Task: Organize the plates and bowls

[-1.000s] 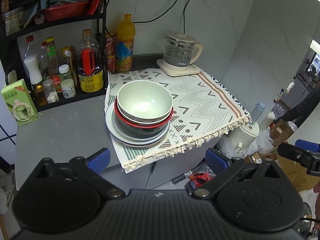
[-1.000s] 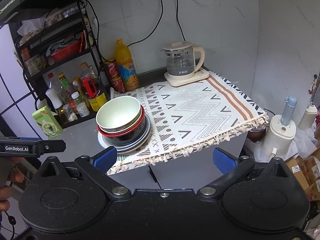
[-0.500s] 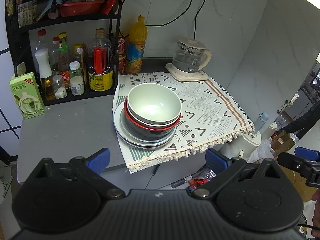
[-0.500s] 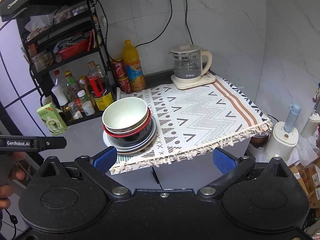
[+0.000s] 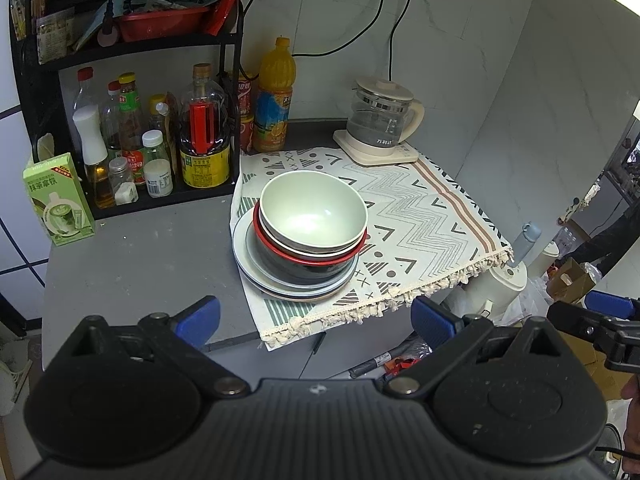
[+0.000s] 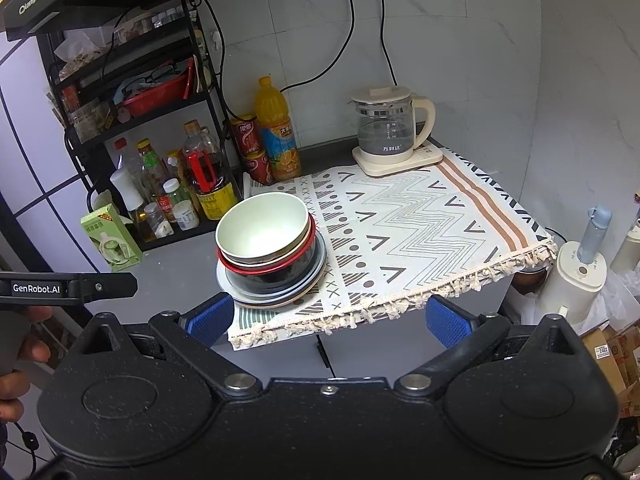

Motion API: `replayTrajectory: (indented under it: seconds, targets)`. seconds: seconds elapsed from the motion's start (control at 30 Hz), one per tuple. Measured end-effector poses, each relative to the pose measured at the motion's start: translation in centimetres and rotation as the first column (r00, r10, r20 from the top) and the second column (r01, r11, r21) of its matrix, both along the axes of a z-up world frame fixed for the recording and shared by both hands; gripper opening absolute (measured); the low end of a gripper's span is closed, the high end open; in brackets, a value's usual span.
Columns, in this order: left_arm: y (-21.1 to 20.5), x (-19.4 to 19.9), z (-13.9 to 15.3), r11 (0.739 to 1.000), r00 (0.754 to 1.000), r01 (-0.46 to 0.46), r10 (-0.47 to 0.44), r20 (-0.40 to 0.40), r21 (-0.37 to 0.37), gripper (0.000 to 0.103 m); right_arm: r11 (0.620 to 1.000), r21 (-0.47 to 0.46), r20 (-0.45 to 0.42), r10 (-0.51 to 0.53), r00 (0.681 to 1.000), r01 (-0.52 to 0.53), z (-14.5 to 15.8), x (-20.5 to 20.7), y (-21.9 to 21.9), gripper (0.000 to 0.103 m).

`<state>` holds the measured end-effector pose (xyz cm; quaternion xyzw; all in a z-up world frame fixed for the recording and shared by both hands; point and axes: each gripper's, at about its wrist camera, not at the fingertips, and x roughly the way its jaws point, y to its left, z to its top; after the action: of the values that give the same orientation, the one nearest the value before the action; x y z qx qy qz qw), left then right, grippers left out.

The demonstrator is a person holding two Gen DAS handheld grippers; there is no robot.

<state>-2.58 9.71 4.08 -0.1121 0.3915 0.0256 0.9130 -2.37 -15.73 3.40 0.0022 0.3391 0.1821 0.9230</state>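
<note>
A pale green bowl [image 5: 312, 212] [image 6: 262, 226] tops a nest of bowls, with a red-rimmed dark bowl [image 5: 308, 266] [image 6: 266, 274] under it. The nest rests on stacked plates [image 5: 250, 272] [image 6: 312, 280] at the left end of a patterned cloth [image 5: 420, 216] [image 6: 408, 220]. My left gripper [image 5: 316, 322] hangs open in front of the stack, short of the counter edge, holding nothing. My right gripper [image 6: 330, 318] is open too, nothing between its fingers, just before the cloth's fringe.
A black rack [image 5: 132, 40] [image 6: 132, 92] of sauce bottles stands at the back left, a green carton [image 5: 58, 200] [image 6: 112, 242] beside it. An orange juice bottle [image 5: 274, 96] [image 6: 278, 128] and a glass kettle [image 5: 380, 118] [image 6: 388, 124] stand at the back. Bare grey counter [image 5: 140, 264] lies left of the stack.
Both grippers have drawn back and risen a little, so the stack sits further ahead and more of the wall shows. The dishes have not moved. Both stay open.
</note>
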Motion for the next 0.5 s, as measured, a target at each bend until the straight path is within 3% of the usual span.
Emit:
replayTrajectory:
  seconds: [0.5]
  targets:
    - [-0.19, 0.57, -0.10, 1.000, 1.000, 0.020, -0.020, -0.019, 0.006, 0.101, 1.000, -0.003, -0.009, -0.002, 1.000, 0.002, -0.25, 0.33, 0.07, 0.103]
